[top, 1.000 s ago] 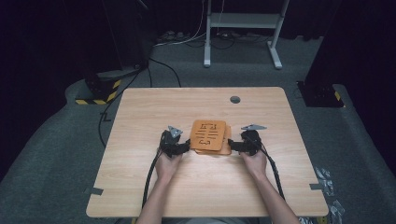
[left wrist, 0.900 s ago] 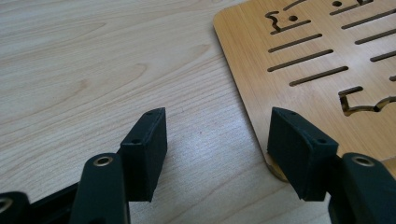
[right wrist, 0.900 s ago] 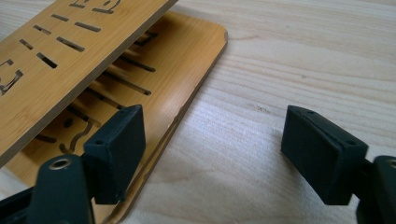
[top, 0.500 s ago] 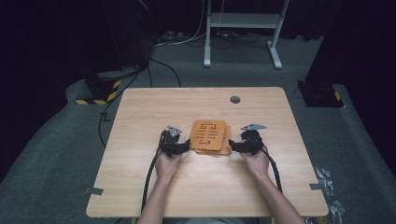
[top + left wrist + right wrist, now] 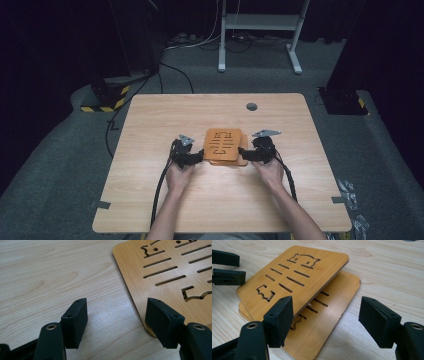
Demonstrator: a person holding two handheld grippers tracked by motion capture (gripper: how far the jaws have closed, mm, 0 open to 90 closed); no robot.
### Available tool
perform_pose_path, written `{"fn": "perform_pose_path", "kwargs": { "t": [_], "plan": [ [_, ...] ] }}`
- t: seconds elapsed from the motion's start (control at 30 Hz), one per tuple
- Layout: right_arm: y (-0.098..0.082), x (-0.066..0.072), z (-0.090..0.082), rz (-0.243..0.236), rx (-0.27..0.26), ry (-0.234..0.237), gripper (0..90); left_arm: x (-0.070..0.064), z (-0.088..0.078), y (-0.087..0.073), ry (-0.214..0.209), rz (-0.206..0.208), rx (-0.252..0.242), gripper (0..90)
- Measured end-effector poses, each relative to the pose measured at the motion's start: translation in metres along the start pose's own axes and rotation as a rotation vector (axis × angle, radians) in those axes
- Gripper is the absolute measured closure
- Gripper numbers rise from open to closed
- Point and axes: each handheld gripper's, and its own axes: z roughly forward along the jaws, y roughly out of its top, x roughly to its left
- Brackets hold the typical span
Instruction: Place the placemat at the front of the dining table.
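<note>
Left gripper (image 5: 116,316), just opening, grasps nothing beside the bamboo boards (image 5: 172,272); right gripper (image 5: 325,316) likewise released.

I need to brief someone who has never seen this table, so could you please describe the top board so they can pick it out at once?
On the table, find the stack of orange boards between the two claws. The top board lies askew on the lower board, its near edge propped up. Both have cut slots, but the top one's slots and animal-shaped cutouts show in full, while the lower board is mostly covered.
</note>
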Motion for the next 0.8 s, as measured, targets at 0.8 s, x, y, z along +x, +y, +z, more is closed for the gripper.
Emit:
{"fn": "perform_pose_path", "kwargs": {
  "t": [0.8],
  "plan": [
    [0.017,0.007,0.025,0.030,0.021,0.051,24.0,0.001,0.000,0.000,-0.010,-0.006,0.004,33.2]
  ]
}}
